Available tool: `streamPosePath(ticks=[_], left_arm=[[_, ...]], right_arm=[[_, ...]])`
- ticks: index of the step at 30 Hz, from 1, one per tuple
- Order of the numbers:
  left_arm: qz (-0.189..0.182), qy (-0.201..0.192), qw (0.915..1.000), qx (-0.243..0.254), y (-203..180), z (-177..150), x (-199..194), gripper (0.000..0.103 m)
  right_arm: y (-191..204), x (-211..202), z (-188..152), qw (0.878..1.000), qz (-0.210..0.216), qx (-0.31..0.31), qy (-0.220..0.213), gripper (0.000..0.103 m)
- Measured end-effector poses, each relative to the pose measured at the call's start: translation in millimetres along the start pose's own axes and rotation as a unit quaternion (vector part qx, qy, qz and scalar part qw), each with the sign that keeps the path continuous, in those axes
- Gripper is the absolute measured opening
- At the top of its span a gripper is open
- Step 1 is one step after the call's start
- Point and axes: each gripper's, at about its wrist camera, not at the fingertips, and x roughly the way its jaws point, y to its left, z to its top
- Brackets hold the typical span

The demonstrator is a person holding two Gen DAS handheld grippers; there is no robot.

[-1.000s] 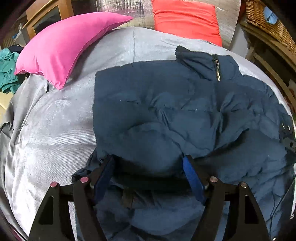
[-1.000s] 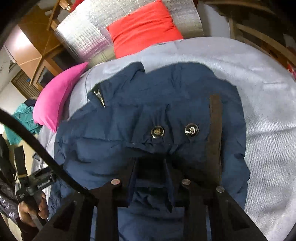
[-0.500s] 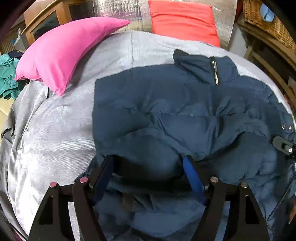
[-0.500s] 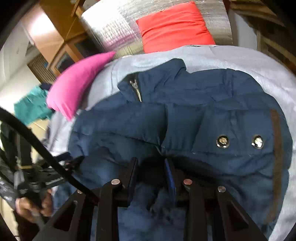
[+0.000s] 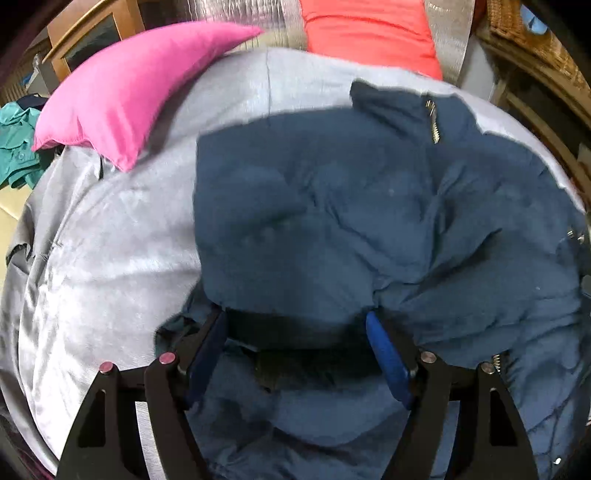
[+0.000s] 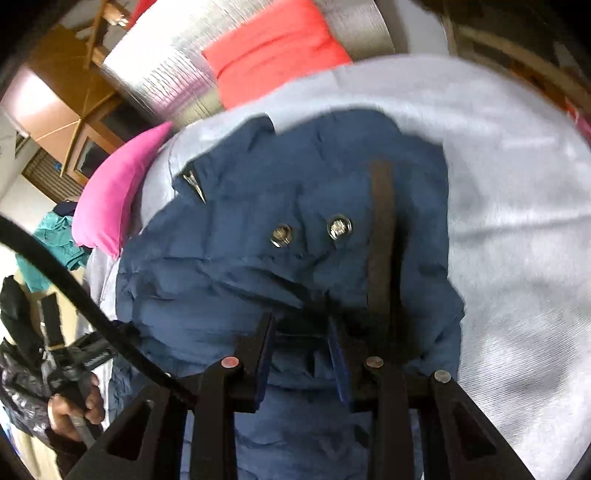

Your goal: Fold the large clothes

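Left wrist view: a navy puffer jacket (image 5: 332, 221) lies spread across a pale grey cushion (image 5: 110, 258), its quilted shell soft, matte and rumpled into shallow bulges; the stand-up collar (image 5: 399, 107) points away from the camera, with a metal zipper (image 5: 432, 125) running down its open throat. The left gripper (image 5: 295, 332) has its 2 blue-padded fingers (image 5: 388, 358) spread wide, the jacket's near hem bunched between them and draped over their tips; whether the pads actually clamp the cloth cannot be told. A pink pillow (image 5: 122, 96), smooth and pointed at its corners, rests on the cushion's far left; a coral-red pillow (image 5: 365, 29) leans at the back against a ribbed silver sheet (image 6: 166, 70).

Right wrist view: the jacket's other side shows 2 round metal snaps (image 6: 310, 230) and a brown strip (image 6: 382, 236) running along a folded panel; the right gripper (image 6: 301, 343) has its fingers set closer together, pinching a fold of navy fabric between them. The cushion has a fine corded, faintly shiny weave.
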Motion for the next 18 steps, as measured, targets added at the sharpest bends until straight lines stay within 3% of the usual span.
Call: streamPosePath(ticks=[4,7,10,12,16,18], left_arm=[[0.007,-0.006,0.9999,0.006,-2.1,1.4,-7.4,0.077],[-0.007,-0.016,0.9998,0.007,-1.6,0.3,-18.8,0.077],[-0.066,-0.023,0.9976,-0.007,0.4,-0.3,-34.0,0.077],[-0.116,-0.012,0.993,-0.019,-0.8,-3.9,-38.8,0.077],[-0.196,0.032,0.9785,-0.057,-0.7,-15.5,-33.4,0.077],[-0.224,0.062,0.9678,-0.097,5.0,-23.3,-23.1,0.077]], right_arm=[[0.9,-9.7,0.4,1.0,0.005,-0.007,-0.001,0.033],[-2.3,-15.3,0.2,0.999,0.042,0.01,0.009,0.039],[-1.4,-17.1,-2.3,0.994,0.102,0.026,0.021,0.053],[-0.6,-13.5,-8.0,0.989,0.14,0.041,0.04,0.055],[-3.9,9.1,-21.8,0.975,0.186,0.102,0.072,0.062],[-5.5,22.5,-26.3,0.97,0.188,0.131,0.085,0.063]])
